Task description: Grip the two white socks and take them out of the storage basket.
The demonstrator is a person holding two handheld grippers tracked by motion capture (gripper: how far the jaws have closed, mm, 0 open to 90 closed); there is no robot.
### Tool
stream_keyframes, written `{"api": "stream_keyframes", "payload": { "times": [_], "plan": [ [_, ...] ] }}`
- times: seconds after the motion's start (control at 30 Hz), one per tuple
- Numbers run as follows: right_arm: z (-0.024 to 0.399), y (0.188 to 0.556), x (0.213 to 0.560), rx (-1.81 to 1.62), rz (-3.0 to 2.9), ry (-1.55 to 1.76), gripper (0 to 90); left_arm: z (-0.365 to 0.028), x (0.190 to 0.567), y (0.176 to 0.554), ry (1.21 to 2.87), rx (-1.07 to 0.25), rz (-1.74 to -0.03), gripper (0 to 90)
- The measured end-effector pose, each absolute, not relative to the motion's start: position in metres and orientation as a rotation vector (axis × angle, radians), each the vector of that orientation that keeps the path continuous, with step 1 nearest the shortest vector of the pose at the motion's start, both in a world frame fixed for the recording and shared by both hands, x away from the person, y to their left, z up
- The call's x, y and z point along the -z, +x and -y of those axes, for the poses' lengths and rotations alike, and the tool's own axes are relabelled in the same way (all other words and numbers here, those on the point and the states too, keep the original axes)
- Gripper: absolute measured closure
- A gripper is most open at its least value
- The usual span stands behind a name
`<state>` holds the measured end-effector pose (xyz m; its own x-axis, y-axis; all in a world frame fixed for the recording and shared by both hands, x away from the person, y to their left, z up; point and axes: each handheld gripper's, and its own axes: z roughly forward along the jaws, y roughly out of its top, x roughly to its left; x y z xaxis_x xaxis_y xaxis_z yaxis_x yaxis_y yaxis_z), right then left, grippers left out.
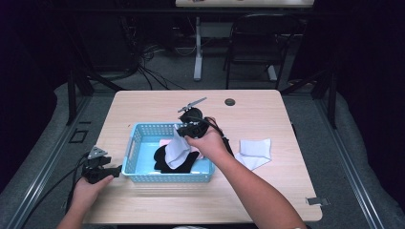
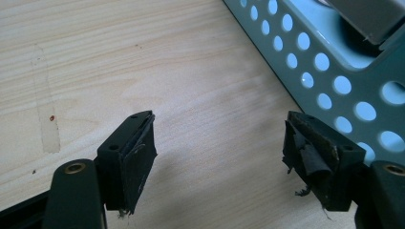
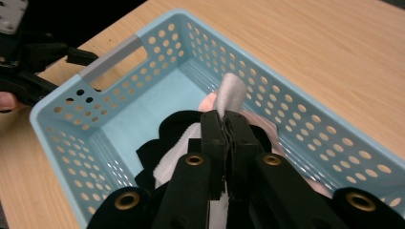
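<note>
White cloth (long axis vertical) hanging from right gripper over basket

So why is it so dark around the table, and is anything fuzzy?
High view: light falls on the table, the room behind stays dark, the picture is soft. Left gripper view: the blue basket looks blurry up close. Right gripper view: the white cloth is fairly sharp.
</note>
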<state>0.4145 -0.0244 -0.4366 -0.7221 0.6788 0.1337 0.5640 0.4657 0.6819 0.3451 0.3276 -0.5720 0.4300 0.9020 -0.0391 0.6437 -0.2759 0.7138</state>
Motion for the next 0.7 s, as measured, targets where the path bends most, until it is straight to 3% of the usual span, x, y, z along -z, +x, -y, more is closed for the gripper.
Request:
{"api": "stream_keyframes", "payload": {
  "times": [0.7],
  "plan": [
    [0.050,0.388,0.378,-1.218,-2.456,0.997,88.0,-0.329,0.572,0.345,2.020,-0.501,-1.309,26.4]
  ]
}}
